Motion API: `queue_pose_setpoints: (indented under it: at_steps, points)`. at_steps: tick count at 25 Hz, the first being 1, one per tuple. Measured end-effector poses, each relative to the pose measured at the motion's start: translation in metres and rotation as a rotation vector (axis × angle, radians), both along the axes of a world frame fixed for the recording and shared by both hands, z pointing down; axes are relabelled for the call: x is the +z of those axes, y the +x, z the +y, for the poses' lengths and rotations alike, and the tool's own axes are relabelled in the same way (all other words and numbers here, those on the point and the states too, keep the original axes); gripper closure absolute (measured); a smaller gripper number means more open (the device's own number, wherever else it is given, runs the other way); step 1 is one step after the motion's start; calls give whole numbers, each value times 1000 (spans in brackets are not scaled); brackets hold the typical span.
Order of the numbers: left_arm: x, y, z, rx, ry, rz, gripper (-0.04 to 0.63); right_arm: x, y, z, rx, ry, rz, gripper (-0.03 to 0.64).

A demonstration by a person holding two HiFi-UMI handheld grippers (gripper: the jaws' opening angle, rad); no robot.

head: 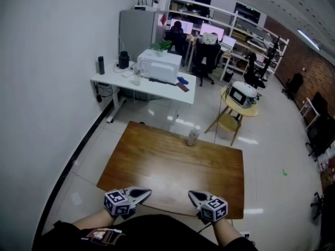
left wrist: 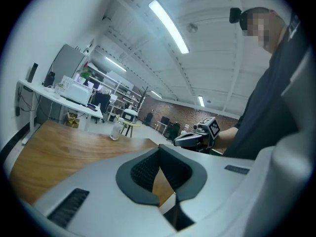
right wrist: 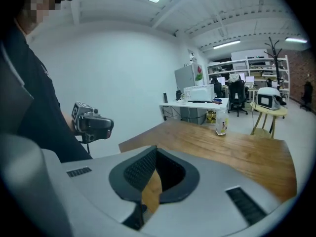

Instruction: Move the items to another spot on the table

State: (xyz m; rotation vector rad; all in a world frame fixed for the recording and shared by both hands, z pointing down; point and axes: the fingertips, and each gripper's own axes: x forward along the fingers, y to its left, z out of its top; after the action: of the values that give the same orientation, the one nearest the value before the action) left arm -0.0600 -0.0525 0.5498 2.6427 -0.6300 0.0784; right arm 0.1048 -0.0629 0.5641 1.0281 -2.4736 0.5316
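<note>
**A:** While both tools are held low at the near edge of the wooden table (head: 157,163), how much of the move can be counted as done?

**B:** None of it, it is judged. Only one item is seen on the table, a small clear bottle (head: 193,135). It is stood upright at the far edge, untouched.

**A:** How are the tools set?

**B:** The left gripper (head: 148,193) is clenched, its jaws brought together with nothing between them. The right gripper (head: 191,194) is likewise pressed closed on nothing.

**A:** Where is the bottle placed relative to them?

**B:** It is found well apart from both, across the full depth of the table, roughly in line with the right gripper and off to the right of the left one. The whole job is left: the bottle must be reached, a pair of jaws parted around it, and the bottle grasped and set down elsewhere on the table.
</note>
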Motion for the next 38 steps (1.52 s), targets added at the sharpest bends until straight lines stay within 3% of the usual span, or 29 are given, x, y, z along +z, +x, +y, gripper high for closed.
queue_pose_setpoints:
  at_steps: [5,11,15,19,25,29,38]
  points:
    - [-6,48,56,-40,-11,9,603,-16,16,84,-99,0,-57,634]
    - [-37,88,95,14,65,-50,603,-36,37,144,-122,10,-131,634]
    - [-57,72,98,21,122,-35,603,-41,32,148,-55,9,-203,634]
    - [-53,48,97,41,106,-38,603,-67,7,132,3,70,-272,634]
    - [-49,17,87,14,82,-5,603,-68,-16,123,-30,80,-209,634]
    - [-45,17,88,36,61,10,603,-62,-25,129,-30,43,-231,634]
    - [-36,23,81,50,71,43,603,-62,-15,125,-21,64,-239,635]
